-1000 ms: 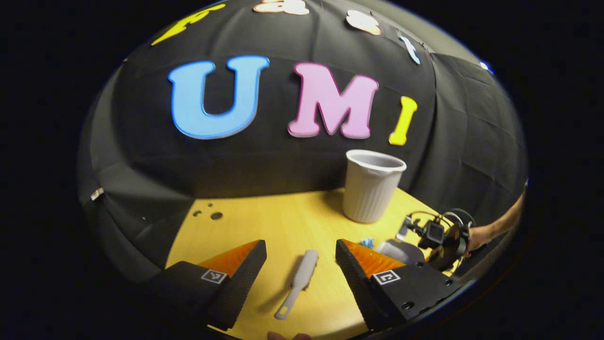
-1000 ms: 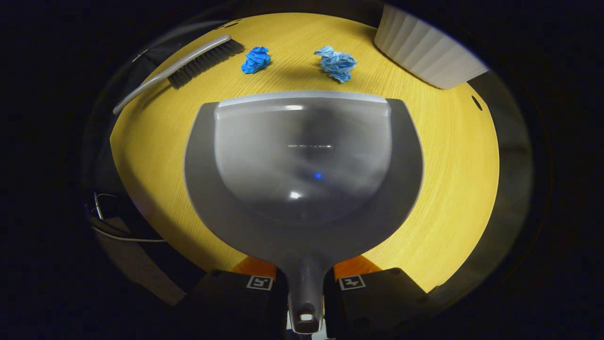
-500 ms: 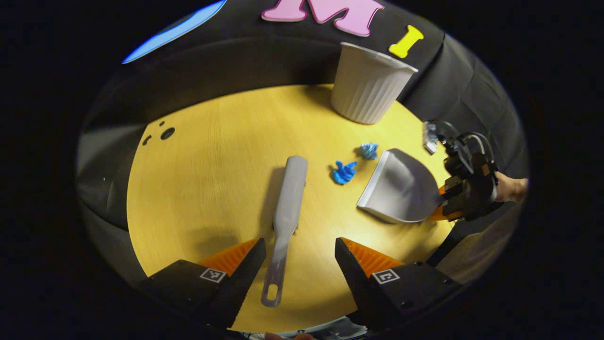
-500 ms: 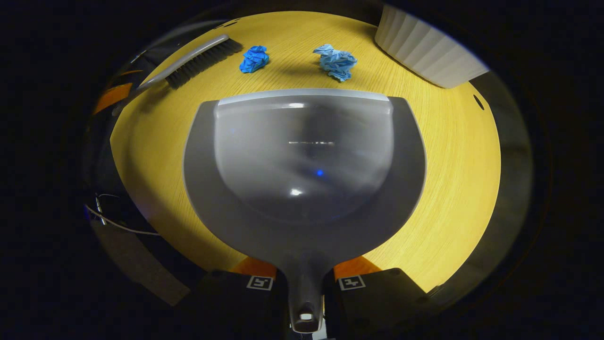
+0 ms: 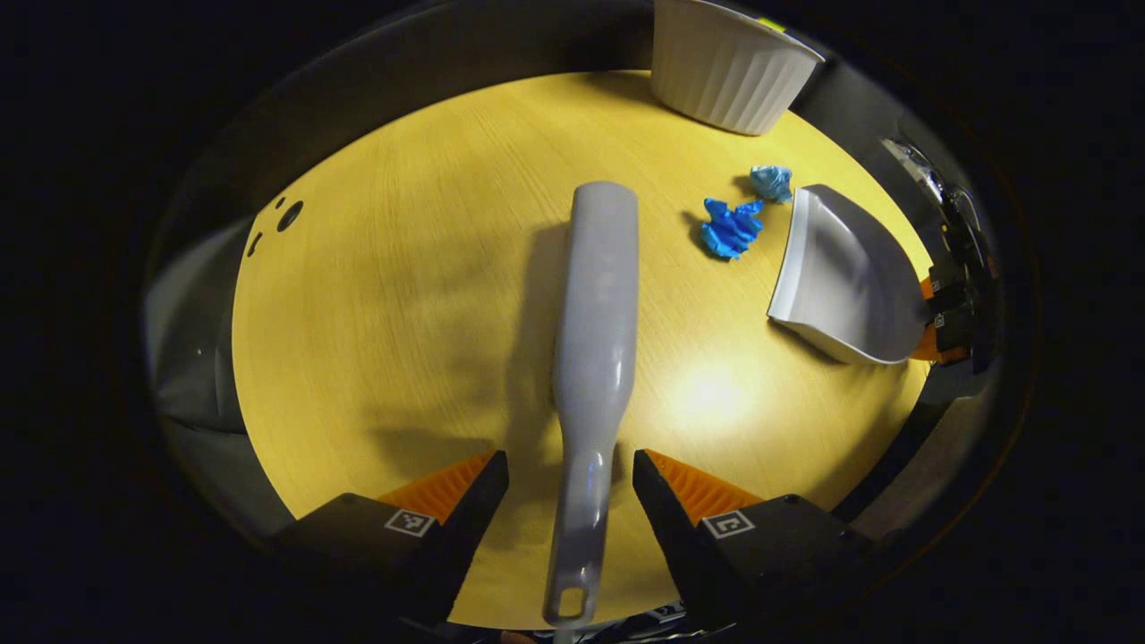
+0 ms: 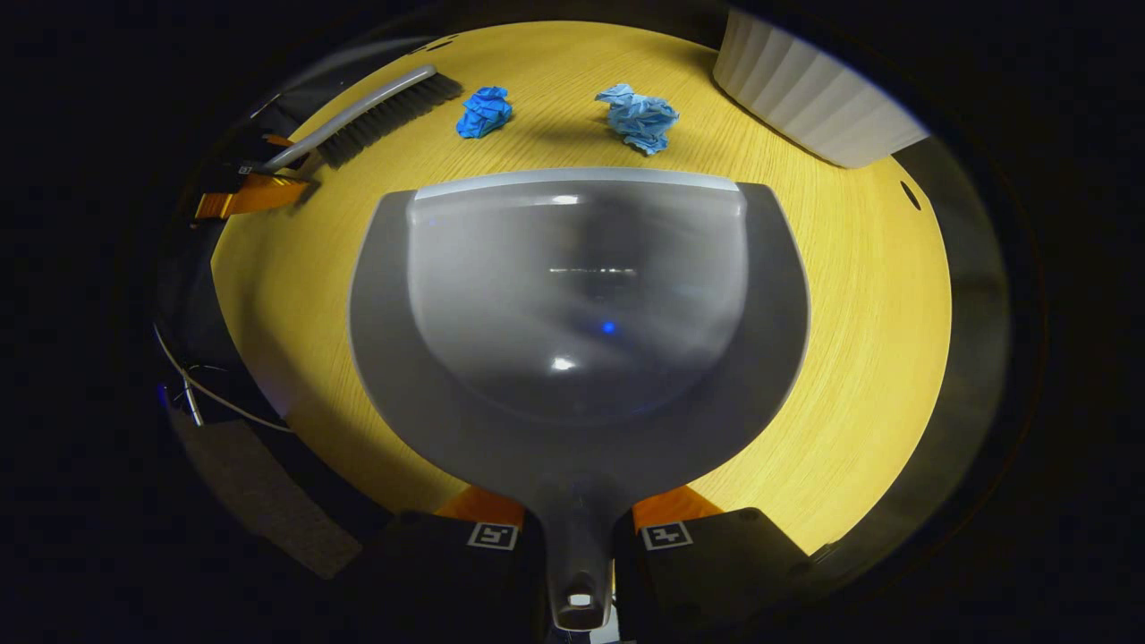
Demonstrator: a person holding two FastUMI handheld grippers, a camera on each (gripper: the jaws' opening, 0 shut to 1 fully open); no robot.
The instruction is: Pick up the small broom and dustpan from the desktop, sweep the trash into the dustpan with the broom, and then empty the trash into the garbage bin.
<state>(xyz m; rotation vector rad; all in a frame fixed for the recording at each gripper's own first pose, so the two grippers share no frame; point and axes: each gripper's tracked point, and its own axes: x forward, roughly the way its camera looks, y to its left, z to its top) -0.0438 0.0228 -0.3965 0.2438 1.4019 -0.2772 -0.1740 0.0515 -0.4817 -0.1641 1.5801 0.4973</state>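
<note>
A: Progress? Dustpan [image 6: 572, 331] pinched at its handle by right gripper [image 6: 577, 535], lip just short of both paper wads [image 6: 637, 117].

B: Left gripper [image 5: 571, 483] spread, straddling the broom [image 5: 592, 340] handle beside dustpan, ungrasped. Sweeping and emptying into the bin [image 5: 729, 63] remain.

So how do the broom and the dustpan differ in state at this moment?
The dustpan has its handle clamped between the right gripper fingers; the broom lies on the desktop with its handle between the open left gripper fingers, not yet gripped. The dustpan is a wide scoop whose mouth faces the two blue paper wads; the broom is long and narrow, bristles beside them. Both are grey plastic.
</note>
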